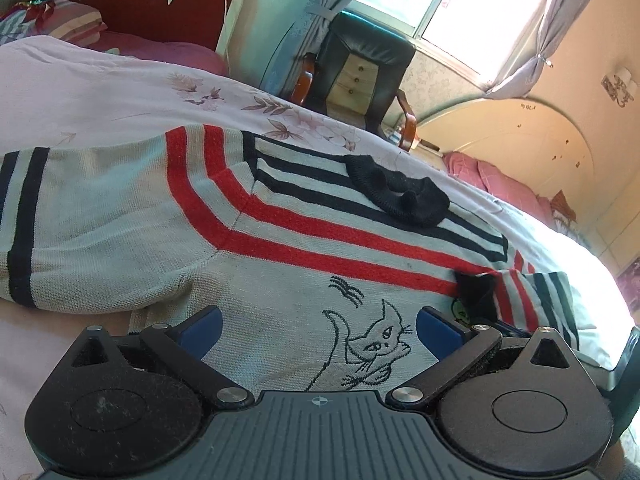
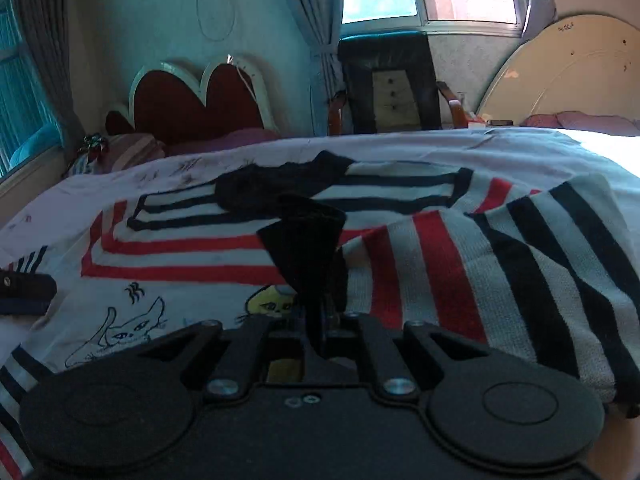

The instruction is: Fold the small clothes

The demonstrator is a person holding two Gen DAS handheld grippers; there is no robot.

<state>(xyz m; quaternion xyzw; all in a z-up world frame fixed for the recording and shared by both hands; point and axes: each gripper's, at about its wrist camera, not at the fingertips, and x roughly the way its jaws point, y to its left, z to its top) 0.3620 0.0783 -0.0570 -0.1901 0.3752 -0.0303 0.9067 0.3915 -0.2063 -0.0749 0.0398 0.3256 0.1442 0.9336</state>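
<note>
Our left gripper (image 1: 318,330) hangs with its blue-padded fingers (image 1: 202,330) spread wide, nothing between them, low over the chest of the striped sweater (image 1: 248,280). Through this left wrist view we see the sweater lying flat on the floral bedsheet (image 1: 120,96), its black collar (image 1: 396,192) toward the far edge and an outlined cat (image 1: 372,348) stitched just ahead of the fingers. One sleeve (image 1: 28,224) stretches out to the left; the other cuff (image 1: 476,290) is lifted off the chest at right.

From the right wrist view, our right gripper (image 2: 320,320) is pinched tight on that black cuff (image 2: 308,244), which stands up between the closed fingers. Its striped sleeve (image 2: 500,264) drapes back across the sweater's (image 2: 200,240) body to the right. A yellow cartoon face (image 2: 272,300) shows just beside the cuff. Beyond the bed stand a red headboard (image 2: 192,104) and a dark armchair (image 2: 388,80).
</note>
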